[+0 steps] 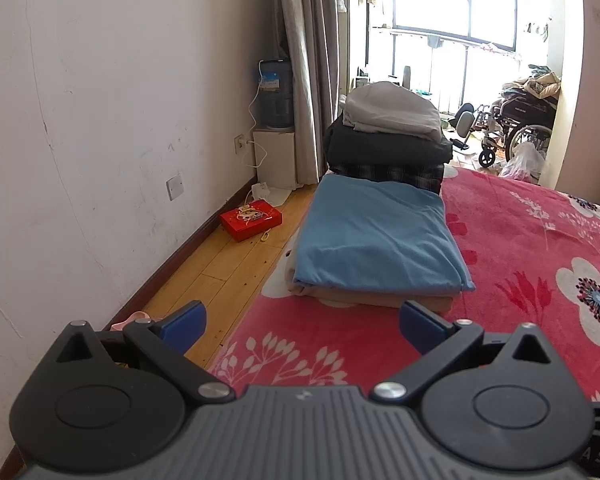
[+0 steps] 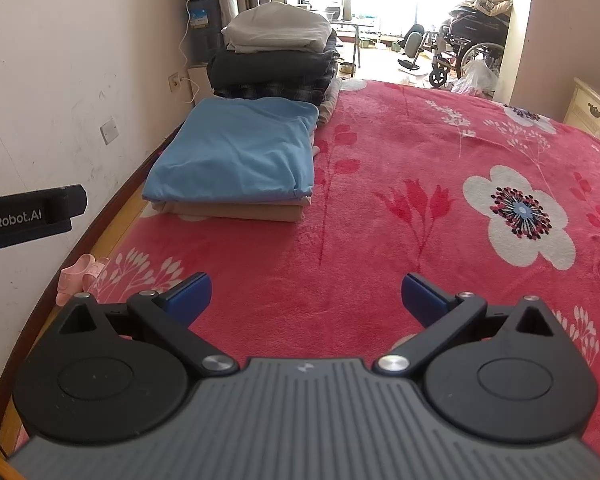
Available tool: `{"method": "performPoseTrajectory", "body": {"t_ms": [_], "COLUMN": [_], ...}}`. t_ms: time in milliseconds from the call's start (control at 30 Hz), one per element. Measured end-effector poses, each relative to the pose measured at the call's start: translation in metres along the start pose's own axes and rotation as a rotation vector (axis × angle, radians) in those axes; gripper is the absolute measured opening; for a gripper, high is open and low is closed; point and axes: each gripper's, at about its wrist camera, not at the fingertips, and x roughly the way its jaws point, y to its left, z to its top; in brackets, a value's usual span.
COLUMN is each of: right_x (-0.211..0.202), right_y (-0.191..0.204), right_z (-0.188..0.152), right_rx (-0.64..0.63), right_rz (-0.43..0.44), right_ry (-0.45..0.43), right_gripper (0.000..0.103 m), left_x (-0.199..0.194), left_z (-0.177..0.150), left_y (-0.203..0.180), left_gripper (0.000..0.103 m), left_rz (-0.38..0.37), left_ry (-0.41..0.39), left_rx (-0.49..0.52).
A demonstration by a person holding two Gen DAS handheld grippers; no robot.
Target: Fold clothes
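Note:
A folded blue garment (image 1: 380,236) (image 2: 240,152) lies on top of a folded beige one (image 2: 240,210) at the left edge of the bed. Behind it stands a taller stack: a grey garment (image 1: 392,108) (image 2: 276,26) over dark and plaid pieces (image 1: 388,148) (image 2: 272,68). My left gripper (image 1: 302,320) is open just short of the blue garment, holding nothing. My right gripper (image 2: 306,296) is open over the red floral blanket (image 2: 400,200), further back, also with nothing in it. Part of the left gripper's body (image 2: 32,216) shows at the left of the right wrist view.
The bed's left edge runs along a strip of wooden floor (image 1: 228,260) by the white wall. On the floor are a red box (image 1: 250,220) and pink slippers (image 2: 82,276). A wheelchair (image 2: 468,48) stands beyond the bed; a cream dresser (image 2: 592,112) is at the right.

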Motion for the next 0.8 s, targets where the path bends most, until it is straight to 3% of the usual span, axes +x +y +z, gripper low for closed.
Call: {"method": "performPoseTrajectory", "body": {"t_ms": [800], "right_x": [0.0012], "right_y": [0.0036], "right_z": [-0.0006], "right_rx": [-0.011], "right_rz": [-0.001], "right_ry": [0.013], "right_gripper": [0.102], "left_x": [0.0033], "left_z": [-0.0008], "left_y": [0.0038], "left_gripper": [0.103], "left_rz": [-0.003], "left_ry": [0.005], "left_rx": [0.007]}}
